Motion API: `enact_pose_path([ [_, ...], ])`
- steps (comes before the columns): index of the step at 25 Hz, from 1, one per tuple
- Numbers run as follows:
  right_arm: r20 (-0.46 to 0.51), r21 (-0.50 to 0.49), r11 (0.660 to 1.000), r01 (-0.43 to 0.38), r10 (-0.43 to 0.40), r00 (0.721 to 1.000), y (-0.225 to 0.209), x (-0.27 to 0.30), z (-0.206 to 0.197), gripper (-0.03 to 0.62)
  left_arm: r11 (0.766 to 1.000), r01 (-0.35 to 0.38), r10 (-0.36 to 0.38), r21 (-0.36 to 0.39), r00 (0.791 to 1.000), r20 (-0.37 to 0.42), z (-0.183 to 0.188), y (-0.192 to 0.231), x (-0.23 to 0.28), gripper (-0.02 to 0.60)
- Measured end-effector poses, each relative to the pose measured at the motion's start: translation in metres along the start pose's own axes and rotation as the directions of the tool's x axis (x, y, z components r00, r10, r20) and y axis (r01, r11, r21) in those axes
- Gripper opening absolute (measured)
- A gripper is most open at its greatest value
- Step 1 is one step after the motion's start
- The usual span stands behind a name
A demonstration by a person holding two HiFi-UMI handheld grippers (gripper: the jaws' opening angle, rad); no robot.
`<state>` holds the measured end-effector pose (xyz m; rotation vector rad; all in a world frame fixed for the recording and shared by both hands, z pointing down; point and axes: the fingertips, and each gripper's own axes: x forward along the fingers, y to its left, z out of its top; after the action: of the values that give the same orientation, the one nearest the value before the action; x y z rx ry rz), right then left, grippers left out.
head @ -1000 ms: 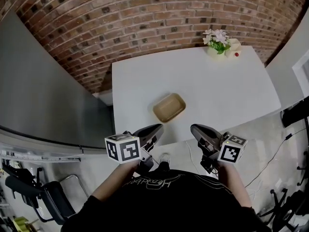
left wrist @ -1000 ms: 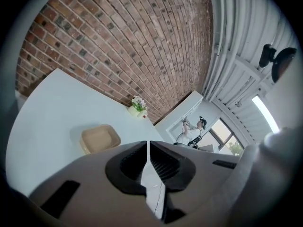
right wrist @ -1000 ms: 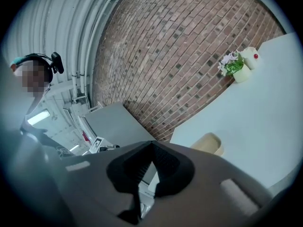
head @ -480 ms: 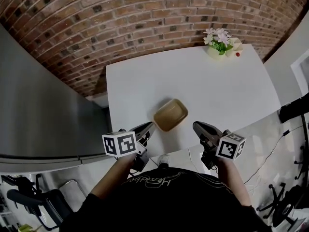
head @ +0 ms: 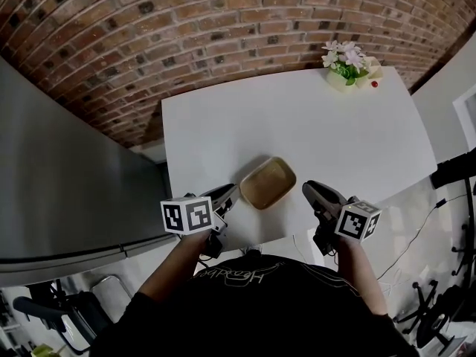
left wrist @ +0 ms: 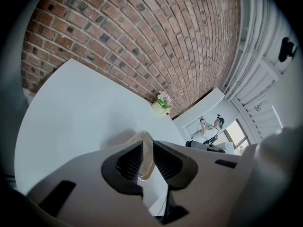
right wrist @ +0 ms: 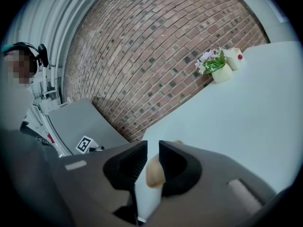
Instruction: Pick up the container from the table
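A shallow tan container (head: 268, 183) lies near the front edge of the white table (head: 320, 132). My left gripper (head: 225, 196) hangs just short of its left corner, apart from it. Its jaws stand a little apart in the left gripper view (left wrist: 147, 146), and the container's rim (left wrist: 141, 135) shows beyond them. My right gripper (head: 314, 193) hovers off the container's right side without touching it. Its jaws (right wrist: 152, 149) are opening, and the container's end (right wrist: 155, 174) shows through the gap, past the tips.
A small pot of pink flowers (head: 346, 65) stands at the table's far right corner, with a white cup beside it. A brick wall runs behind the table. A grey panel (head: 67, 177) stands to the left. The table's front edge lies under both grippers.
Both grippers have moved forward and down toward the table's front edge, and now flank the container more closely.
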<state>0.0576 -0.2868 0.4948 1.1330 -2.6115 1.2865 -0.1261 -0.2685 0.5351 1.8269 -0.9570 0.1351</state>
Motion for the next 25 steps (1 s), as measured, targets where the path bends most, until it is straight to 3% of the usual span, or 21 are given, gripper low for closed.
enact_pose_path([
  [8, -0.055, 0.07, 0.994, 0.082, -0.078, 0.995, -0.052, 0.02, -0.021, 0.098, 0.997, -0.032, 0.026, -0.077, 0.997, -0.068, -0.013, 0.034, 0.02, 0.09],
  [13, -0.105, 0.105, 0.988, 0.112, -0.101, 0.989, -0.077, 0.035, -0.038, 0.159, 0.992, -0.035, 0.022, -0.117, 0.994, -0.11, -0.023, 0.043, 0.033, 0.096],
  [25, -0.143, 0.24, 0.962, 0.132, -0.1, 0.985, -0.099, 0.054, -0.056, 0.16, 0.98, -0.046, 0.012, -0.193, 0.985, -0.174, -0.035, 0.053, 0.054, 0.096],
])
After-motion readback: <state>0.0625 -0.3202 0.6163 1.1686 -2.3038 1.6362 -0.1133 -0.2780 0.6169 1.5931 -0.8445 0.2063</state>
